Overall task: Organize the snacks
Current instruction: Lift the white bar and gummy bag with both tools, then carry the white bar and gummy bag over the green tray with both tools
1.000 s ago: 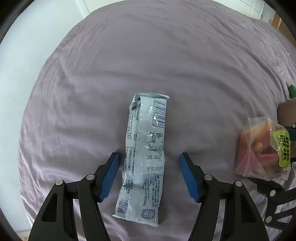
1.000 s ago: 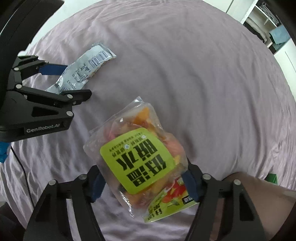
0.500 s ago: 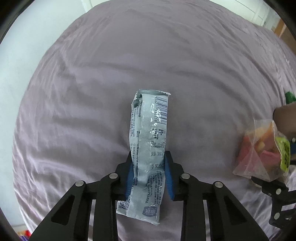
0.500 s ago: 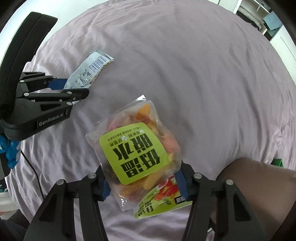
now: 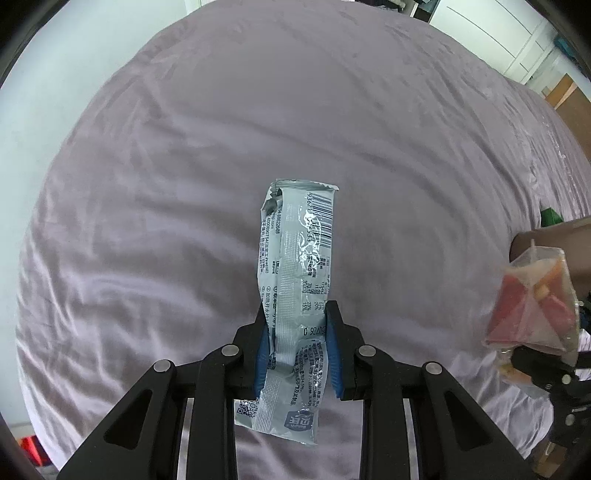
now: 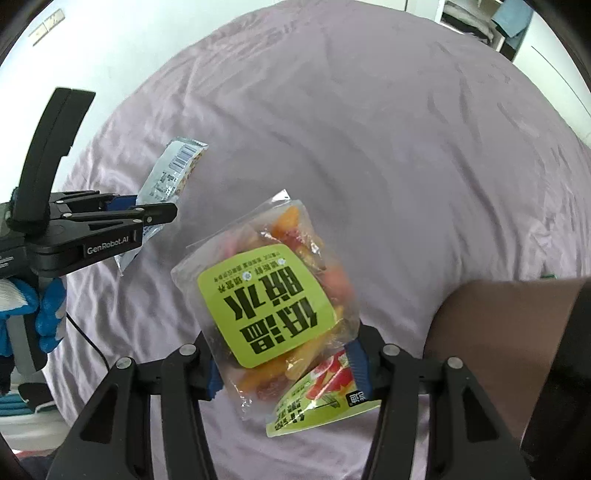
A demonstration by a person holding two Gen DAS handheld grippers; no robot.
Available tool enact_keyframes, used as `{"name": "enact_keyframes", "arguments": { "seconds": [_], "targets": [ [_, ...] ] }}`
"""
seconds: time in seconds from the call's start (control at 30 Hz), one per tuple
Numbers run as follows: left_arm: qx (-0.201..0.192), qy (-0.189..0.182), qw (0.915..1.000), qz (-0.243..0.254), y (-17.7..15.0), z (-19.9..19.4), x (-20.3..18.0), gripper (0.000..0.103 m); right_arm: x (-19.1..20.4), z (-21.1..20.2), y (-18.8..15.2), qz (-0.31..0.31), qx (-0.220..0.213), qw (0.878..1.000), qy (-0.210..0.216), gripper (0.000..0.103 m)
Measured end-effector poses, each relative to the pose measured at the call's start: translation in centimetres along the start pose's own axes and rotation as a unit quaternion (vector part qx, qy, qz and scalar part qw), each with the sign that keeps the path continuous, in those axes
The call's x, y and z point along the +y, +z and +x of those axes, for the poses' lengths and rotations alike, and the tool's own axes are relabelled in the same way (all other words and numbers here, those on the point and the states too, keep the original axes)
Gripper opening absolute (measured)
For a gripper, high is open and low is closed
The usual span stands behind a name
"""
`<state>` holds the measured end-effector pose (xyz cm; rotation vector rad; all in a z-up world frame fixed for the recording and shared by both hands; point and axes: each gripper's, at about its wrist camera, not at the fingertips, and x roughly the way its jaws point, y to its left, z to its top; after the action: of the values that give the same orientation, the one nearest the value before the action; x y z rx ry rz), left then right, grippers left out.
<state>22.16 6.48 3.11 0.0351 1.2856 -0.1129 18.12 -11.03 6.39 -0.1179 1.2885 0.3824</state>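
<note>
Clamping a silver packet [image 5: 295, 295], left tongs [image 5: 297, 354]; right tongs [image 6: 288, 369] clamp fruit bag [image 6: 273, 295].

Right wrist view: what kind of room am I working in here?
Most likely a bedroom. The snacks are being handled over a wide, rumpled purple bedsheet, with white walls behind it and open shelves of folded clothes in the far corner.

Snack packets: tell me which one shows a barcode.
The long silver packet in the left gripper; the clear fruit bag in the right gripper shows a green label instead.
</note>
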Motion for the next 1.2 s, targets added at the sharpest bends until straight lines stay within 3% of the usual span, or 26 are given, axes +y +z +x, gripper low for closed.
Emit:
{"name": "enact_keyframes", "arguments": {
  "seconds": [0.53, 0.87, 1.2],
  "targets": [
    [-0.026, -0.005, 0.9967, 0.077, -5.0, -9.0, -3.4, 0.023, 2.6, -7.9, -7.9, -0.015, -0.015, 1.000, 0.020, 0.060],
    [-0.038, 0.002, 0.9868, 0.157, -6.9, -14.6, -9.0, 0.023, 1.1, -11.8, -12.0, 0.002, -0.031, 0.999, 0.013, 0.060],
    [-0.038, 0.004, 0.9743, 0.222, -8.1, -17.1, -13.5, 0.023, -0.8, -13.7, -15.1, 0.042, -0.059, 0.997, 0.014, 0.059]
  ]
}}
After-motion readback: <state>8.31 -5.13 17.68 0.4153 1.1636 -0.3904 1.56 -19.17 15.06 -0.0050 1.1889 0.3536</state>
